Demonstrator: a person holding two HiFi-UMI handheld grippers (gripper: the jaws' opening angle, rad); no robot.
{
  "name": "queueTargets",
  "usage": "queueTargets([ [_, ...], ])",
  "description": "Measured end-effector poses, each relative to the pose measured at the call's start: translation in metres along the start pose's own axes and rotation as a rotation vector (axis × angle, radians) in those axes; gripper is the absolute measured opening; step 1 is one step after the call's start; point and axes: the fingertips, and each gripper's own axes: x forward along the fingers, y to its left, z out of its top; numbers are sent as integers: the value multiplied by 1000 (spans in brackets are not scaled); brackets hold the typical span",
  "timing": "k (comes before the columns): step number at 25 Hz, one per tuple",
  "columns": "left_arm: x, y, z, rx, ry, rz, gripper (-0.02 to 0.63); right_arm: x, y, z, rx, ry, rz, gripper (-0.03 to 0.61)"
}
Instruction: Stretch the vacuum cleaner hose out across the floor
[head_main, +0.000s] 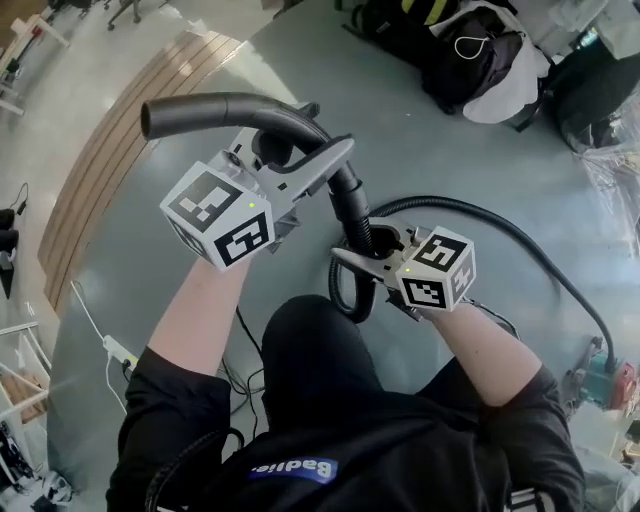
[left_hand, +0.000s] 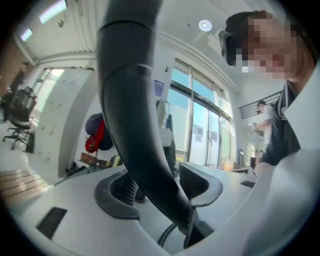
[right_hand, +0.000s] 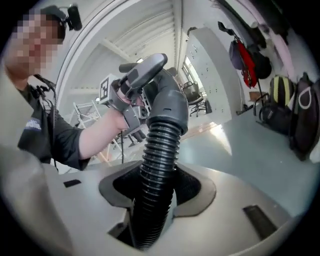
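Note:
The vacuum's curved black handle tube (head_main: 220, 108) is up in the air, level, its open end pointing left. My left gripper (head_main: 318, 135) is shut around its bend; in the left gripper view the smooth tube (left_hand: 135, 135) fills the gap between the pads (left_hand: 117, 192). Just below the cuff, my right gripper (head_main: 372, 250) is shut on the ribbed black hose (right_hand: 157, 165). From there the hose (head_main: 500, 225) loops once by my legs and arcs right across the floor to a teal and red machine (head_main: 600, 375).
Black bags and a white cloth (head_main: 470, 50) lie at the back right, crumpled clear plastic (head_main: 610, 170) at the right edge. A white power strip with its cable (head_main: 115, 350) lies at the left. A curved wooden strip (head_main: 120, 140) borders the grey floor.

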Motion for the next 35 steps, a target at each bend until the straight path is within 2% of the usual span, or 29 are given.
queueTargets([
  [3, -47, 49, 20, -102, -87, 196, 244, 43, 3, 48, -99, 2, -154, 173],
  [6, -72, 76, 27, -121, -108, 332, 244, 73, -7, 98, -201, -13, -269, 176],
  [8, -69, 91, 25, -122, -81, 371, 244, 89, -9, 111, -243, 0, -289, 176],
  [11, -49, 109, 26, -166, -35, 361, 242, 105, -15, 120, -287, 11, -287, 178],
  [14, -34, 113, 18, -134, 37, 364, 242, 118, -23, 117, -303, 28, -253, 184],
  [16, -33, 124, 17, -124, 56, 386, 219, 128, -28, 120, -317, 28, -201, 190],
  [20, -29, 143, 13, -167, 42, 351, 206, 139, -37, 120, -395, 32, -7, 235],
  [24, 2, 155, 17, -120, 90, 347, 209, 128, -61, 132, -404, -19, 127, 238],
  [26, 18, 161, 22, -119, 113, 380, 213, 116, -72, 144, -361, -50, 178, 253],
  [27, 23, 165, 24, -111, 127, 407, 213, 110, -78, 148, -330, -63, 197, 295],
  [30, 18, 188, 37, -11, 172, 519, 172, 106, -103, 146, -262, -67, 229, 311],
  [32, -6, 223, 41, 51, 181, 586, 147, 125, -124, 136, -258, -42, 229, 311],
  [33, -23, 247, 36, 50, 175, 609, 138, 138, -133, 129, -255, -28, 222, 312],
  [35, -63, 301, 15, -22, 145, 650, 123, 164, -145, 120, -245, -6, 198, 311],
])
